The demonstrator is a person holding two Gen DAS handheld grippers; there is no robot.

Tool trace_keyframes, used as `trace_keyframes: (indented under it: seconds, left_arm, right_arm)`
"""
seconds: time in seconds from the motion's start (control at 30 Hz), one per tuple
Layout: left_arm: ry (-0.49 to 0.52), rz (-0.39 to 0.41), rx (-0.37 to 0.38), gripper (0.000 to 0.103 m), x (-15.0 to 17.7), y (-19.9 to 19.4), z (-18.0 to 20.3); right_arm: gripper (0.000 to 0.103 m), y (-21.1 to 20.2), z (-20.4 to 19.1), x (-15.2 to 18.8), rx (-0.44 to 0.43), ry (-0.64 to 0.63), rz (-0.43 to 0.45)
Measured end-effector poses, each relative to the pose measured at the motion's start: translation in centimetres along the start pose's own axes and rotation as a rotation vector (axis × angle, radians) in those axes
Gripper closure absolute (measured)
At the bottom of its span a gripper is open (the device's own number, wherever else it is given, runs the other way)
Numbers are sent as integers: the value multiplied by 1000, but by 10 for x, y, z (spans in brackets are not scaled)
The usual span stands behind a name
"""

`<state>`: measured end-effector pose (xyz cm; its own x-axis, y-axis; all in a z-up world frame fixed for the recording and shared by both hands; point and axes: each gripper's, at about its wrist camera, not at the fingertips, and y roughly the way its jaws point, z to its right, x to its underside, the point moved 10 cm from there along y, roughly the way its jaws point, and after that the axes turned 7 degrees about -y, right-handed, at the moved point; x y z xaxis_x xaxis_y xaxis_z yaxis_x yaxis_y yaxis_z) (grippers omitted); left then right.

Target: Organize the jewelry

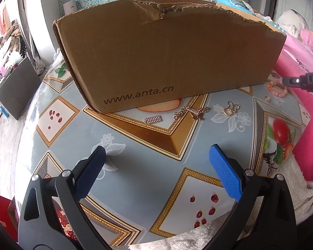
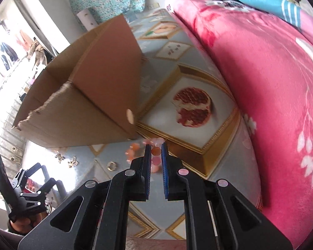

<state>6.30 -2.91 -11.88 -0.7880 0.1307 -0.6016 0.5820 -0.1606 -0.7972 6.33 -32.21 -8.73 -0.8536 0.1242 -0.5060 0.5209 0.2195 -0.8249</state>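
A pink bead bracelet (image 1: 277, 89) sits just right of the torn cardboard box (image 1: 167, 62) on the patterned table (image 1: 135, 158). My right gripper (image 2: 156, 145) is nearly shut, and a bead of the blurred bracelet (image 2: 156, 151) shows pinched between its blue pads; its tip (image 1: 290, 81) enters the left wrist view from the right. My left gripper (image 1: 156, 152) hangs open over bare table in front of the box, nothing between its fingers. Before the box lie a silver bar piece (image 1: 153, 119), a gold chain with a brooch (image 1: 192, 111), a butterfly pendant (image 1: 231, 108) and a small ring (image 1: 267, 98).
The box (image 2: 89, 104) stands open-topped to the left of the right gripper. A pink flowered blanket (image 2: 271, 83) borders the table's right side. A ring (image 2: 112, 165) and two small brooches (image 2: 73, 162) lie left of the right gripper. The left gripper (image 2: 20, 187) shows at lower left.
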Motion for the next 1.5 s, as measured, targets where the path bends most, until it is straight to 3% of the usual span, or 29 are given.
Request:
trace_keyframes:
  seconds: [0.2,0.33,0.4,0.77,1.5]
  left_arm:
    - [-4,-4,-2,7,-3,0,-2]
    - [-3,-4,-2,7,-3,0,-3]
    - [-4,-5,-2,7,-3,0,-3]
    - [-5,0,-3,7,-3,1,-3]
    - [-9,-21,-7,7,-2,2,-3]
  right_arm:
    - [88,-16,0,2,6,-23,46]
    - [85,-33,-28,3,-55,-125,99]
    - [78,-31,-44,11,-75,-177,89]
    - [78,7,-80,46,-70,-244,-42]
    - [75,14,-85,38,-20,-271,-31]
